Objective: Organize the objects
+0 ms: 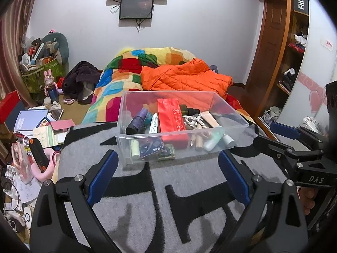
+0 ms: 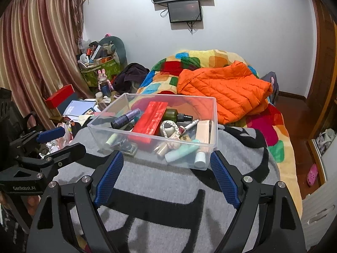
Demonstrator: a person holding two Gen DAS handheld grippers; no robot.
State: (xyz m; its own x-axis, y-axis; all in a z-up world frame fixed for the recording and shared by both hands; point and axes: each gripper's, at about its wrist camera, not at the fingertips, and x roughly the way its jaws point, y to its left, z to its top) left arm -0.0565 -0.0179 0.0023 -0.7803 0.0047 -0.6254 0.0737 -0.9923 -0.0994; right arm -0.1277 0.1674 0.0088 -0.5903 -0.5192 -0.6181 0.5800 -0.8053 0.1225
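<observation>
A clear plastic bin (image 1: 147, 97) (image 2: 213, 113) stands on a grey and black blanket (image 1: 189, 175) (image 2: 168, 181) on the bed. It holds a red box (image 1: 171, 122) (image 2: 150, 121), a purple bottle (image 1: 137, 121) (image 2: 125, 119), a dark green spray bottle (image 2: 175, 115), a mint tube (image 2: 181, 152), a white tube (image 1: 153, 124) and other cosmetics. My left gripper (image 1: 168, 164) is open and empty just before the bin. My right gripper (image 2: 166, 162) is open and empty at the bin's near wall. Each gripper shows in the other's view, the right (image 1: 280, 135) and the left (image 2: 61, 141).
An orange down jacket (image 1: 185, 78) (image 2: 225, 90) lies on a colourful quilt (image 1: 118, 80) (image 2: 273, 130) behind the bin. Books, boxes and clutter (image 1: 38, 126) (image 2: 78, 107) fill the floor to the left. A wooden wardrobe (image 1: 280, 42) stands on the right.
</observation>
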